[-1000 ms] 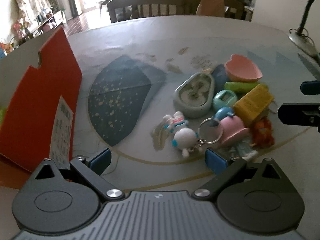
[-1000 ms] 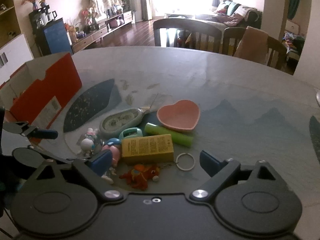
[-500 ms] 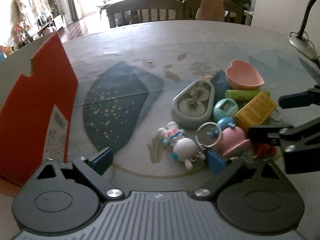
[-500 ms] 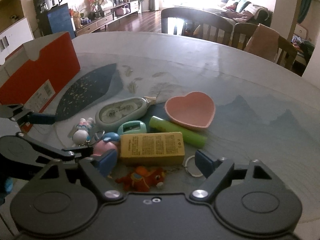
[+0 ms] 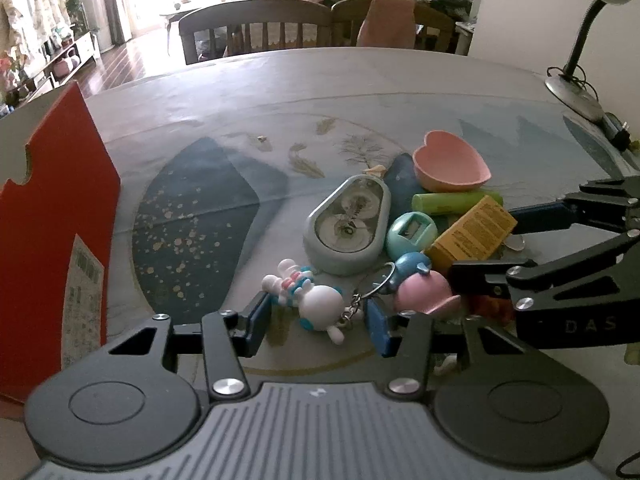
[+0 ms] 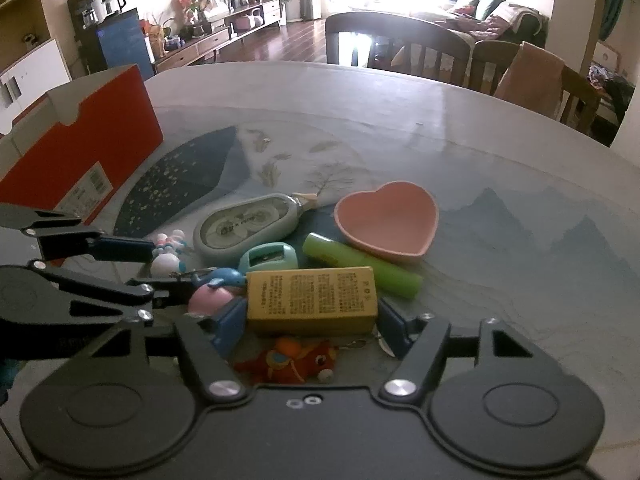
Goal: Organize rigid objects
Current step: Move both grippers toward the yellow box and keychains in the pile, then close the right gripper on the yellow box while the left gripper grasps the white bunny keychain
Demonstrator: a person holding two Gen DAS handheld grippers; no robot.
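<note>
We see a tight cluster of small things on the desk (image 6: 500,128), with both grippers down among them. Our left gripper (image 5: 318,322) has just been closing, and the white bunny keychain (image 5: 316,300) lies between its blue fingers (image 5: 256,322); whether the pads already press on it we cannot tell. Its key ring (image 5: 380,280) hooks toward the pink-and-blue whale toy (image 5: 420,288), which sits just right of the bunny and crowds the right finger.

Our right gripper (image 6: 312,326) has also been closing; its jaws stand on either side of the yellow box (image 6: 312,300), close to its ends, though a firm grip is not clear. The orange plush keychain (image 6: 296,362) lies just near of the box, under the gripper body.

Farther off, the green tube (image 6: 360,266) lies against the far side of the box, with the pink heart dish (image 6: 386,220) beyond it. The grey oval tape dispenser (image 6: 248,226) sits to the left of the dish, and the small teal sharpener (image 6: 268,258) is wedged between dispenser and box. A red cardboard box (image 6: 84,148) stands open at the far left of the desk. A desk lamp (image 5: 580,56) stands at the right edge, and wooden chairs (image 6: 400,44) line the far side
</note>
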